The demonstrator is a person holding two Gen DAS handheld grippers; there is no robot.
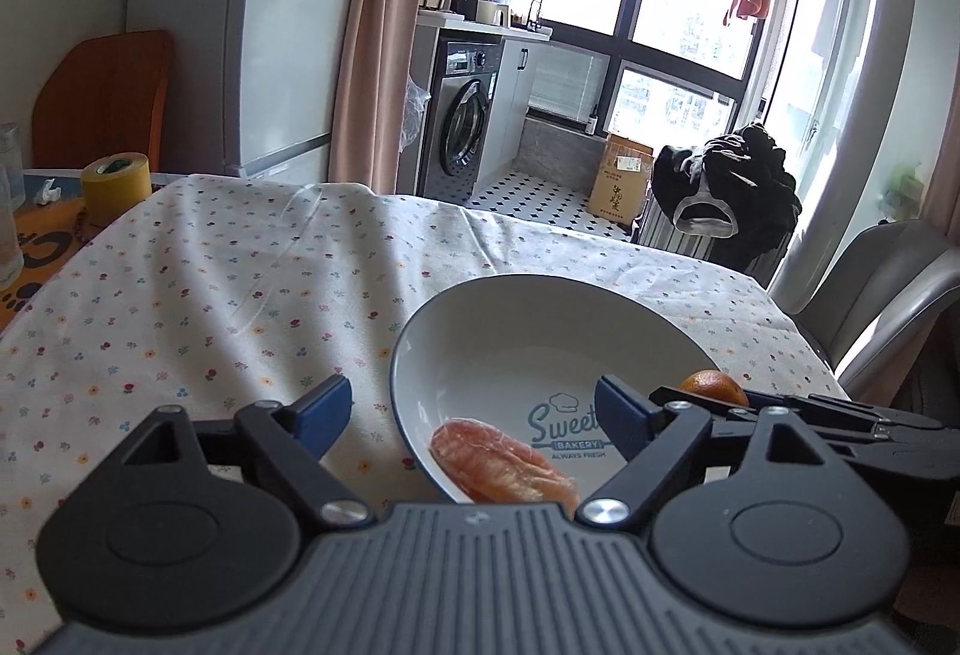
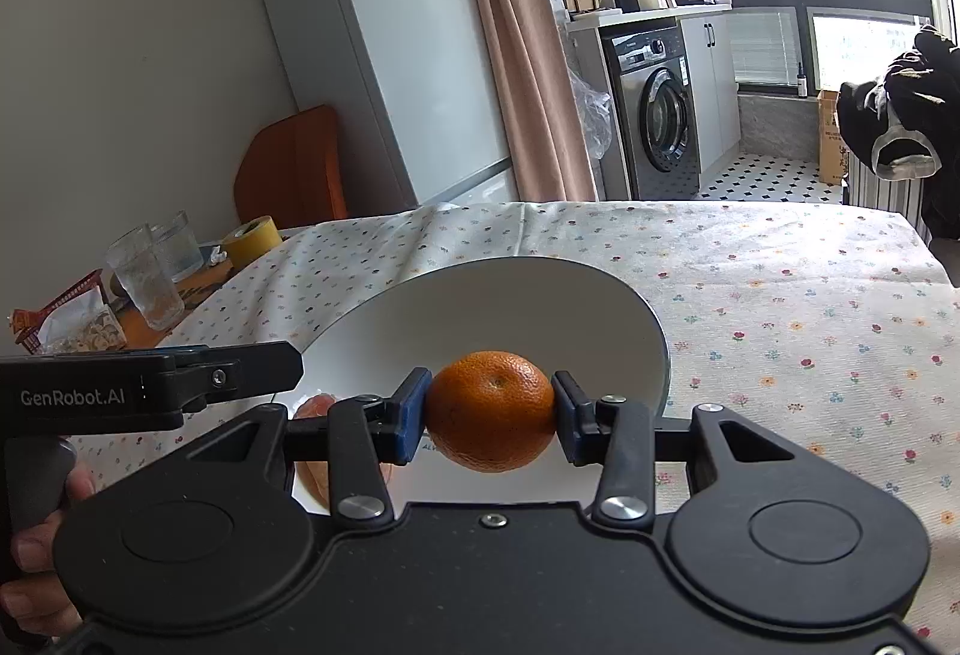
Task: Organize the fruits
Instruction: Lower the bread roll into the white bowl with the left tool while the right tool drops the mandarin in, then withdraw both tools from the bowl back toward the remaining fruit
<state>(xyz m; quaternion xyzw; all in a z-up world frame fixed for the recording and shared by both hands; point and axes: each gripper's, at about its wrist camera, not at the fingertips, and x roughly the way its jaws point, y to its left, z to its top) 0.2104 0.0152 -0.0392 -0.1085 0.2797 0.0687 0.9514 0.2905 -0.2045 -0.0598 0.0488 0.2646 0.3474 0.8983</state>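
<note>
Left wrist view, left to right. A roll of yellow tape (image 1: pixel 116 178) stands at the far left edge of the table, beside an orange chair back (image 1: pixel 105 100). A white refrigerator (image 1: pixel 240 25) fills the upper left of the frame, with a pink curtain (image 1: pixel 366 43) to its right. A floral tablecloth (image 1: pixel 210 283) covers the table across the middle of the frame. The left gripper (image 1: pixel 474 409) occupies the bottom of the frame; its fingers are spread wide and grasp nothing. Between them, a white plate (image 1: pixel 540 307) with a dark rim rests on the cloth, and a peeled fruit piece (image 1: pixel 501 463) lies on the near part of the plate. A washing machine (image 1: pixel 462 121) stands upper centre, on a black-and-white tiled floor. A cardboard box (image 1: pixel 621 181) and dark clothing (image 1: pixel 726 187) follow at right centre, below large windows. A grey chair (image 1: pixel 888 289) sits at the right edge.

Right wrist view, left to right. Two drinking glasses (image 2: pixel 150 277) stand at middle left. A hand (image 2: pixel 36 553) holds the handle of the left gripper at lower left. The right gripper (image 2: pixel 491 412), at bottom centre, is clamped on an orange (image 2: pixel 491 409), which it holds above the near part of the plate.
</note>
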